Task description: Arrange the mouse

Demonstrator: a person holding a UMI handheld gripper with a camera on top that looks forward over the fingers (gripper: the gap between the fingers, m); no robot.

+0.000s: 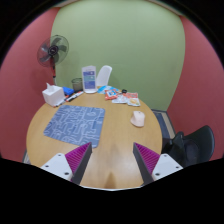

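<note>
A small pale mouse (138, 118) lies on the round wooden table (118, 138), beyond my right finger and to the right of a blue patterned mouse mat (77, 122). The mouse is on bare wood, apart from the mat. My gripper (112, 165) is open and empty, held above the table's near edge. Its magenta pads (78, 157) are spread wide, with only bare tabletop between them.
At the table's far side are a white tissue box (52, 95), a blue and white container (89, 79) and some small flat items (125, 98). A standing fan (52, 52) is behind on the left. Dark chairs (195, 145) stand at the right.
</note>
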